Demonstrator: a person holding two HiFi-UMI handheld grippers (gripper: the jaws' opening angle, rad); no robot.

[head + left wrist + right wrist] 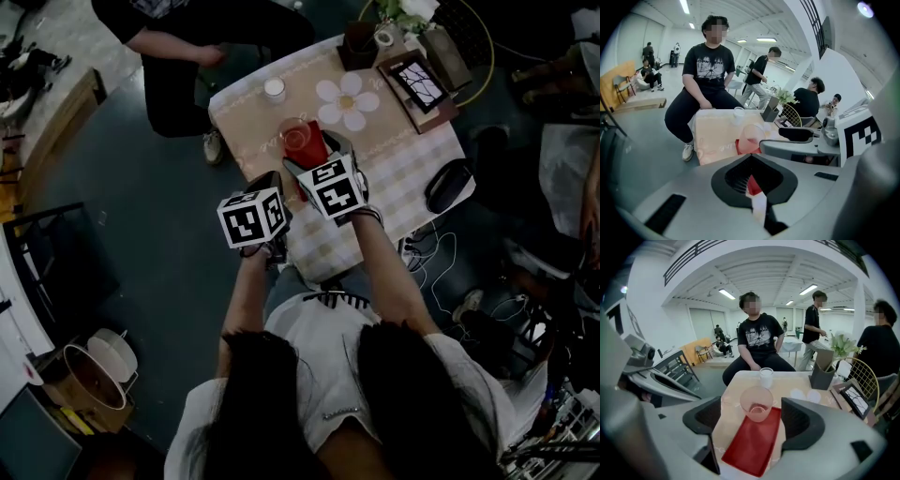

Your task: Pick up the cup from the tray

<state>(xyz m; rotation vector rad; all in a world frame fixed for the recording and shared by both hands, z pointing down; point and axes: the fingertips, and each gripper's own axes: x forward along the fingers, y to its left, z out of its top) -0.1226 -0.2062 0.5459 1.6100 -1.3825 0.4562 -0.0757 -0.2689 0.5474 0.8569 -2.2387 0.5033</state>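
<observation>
Right gripper view has the right gripper [751,419] spread wide, empty, facing the cup [757,405] upright on the red tray's [751,448] far end: seemingly light, slick, fragile, best pinched gently mid-wall; left gripper [753,182] closed.

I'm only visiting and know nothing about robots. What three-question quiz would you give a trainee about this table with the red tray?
1. True or false: the translucent pink plastic cup stands upright on the flat red rectangular tray.
2. Pick one. The jaws of the right gripper are: A) closed on the cup; B) wide apart, touching nothing; C) clamped on the tray's edge.
3. Fill the gap: the small round container beyond the cup, nearer the seated person, is coloured ___.

Key: 1 true; 2 B; 3 white.
</observation>
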